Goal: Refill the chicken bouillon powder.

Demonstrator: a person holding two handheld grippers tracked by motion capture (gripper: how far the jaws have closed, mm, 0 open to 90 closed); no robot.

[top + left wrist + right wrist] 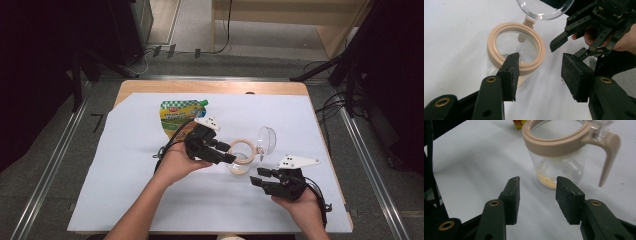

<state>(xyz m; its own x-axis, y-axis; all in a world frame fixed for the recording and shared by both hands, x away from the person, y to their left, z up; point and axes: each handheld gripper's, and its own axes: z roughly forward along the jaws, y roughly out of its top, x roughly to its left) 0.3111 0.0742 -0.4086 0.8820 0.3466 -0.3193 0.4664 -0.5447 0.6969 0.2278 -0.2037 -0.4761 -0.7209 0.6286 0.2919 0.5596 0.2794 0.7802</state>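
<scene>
From above, a green-and-yellow pouch (pixel 178 119) lies at the left on the white sheet (pixel 125 175), just behind the left gripper (pixel 227 152). That gripper reaches the glass jar (pixel 241 159) at the middle of the sheet, and the right gripper (pixel 260 181) sits just beside the jar, nearer the person.

The left gripper view looks down into the jar (pixel 516 53): a beige ring rims its mouth, and the clear lid (pixel 544 8) stands flipped open on its hinge. Its jaws are released, with nothing between the pads.

The right gripper view gives the jar's side (pixel 559 162): clear glass, a beige lever hanging off the rim, and a little yellowish powder (pixel 546 181) at the bottom. These jaws also stand parted and empty, short of the glass.
</scene>
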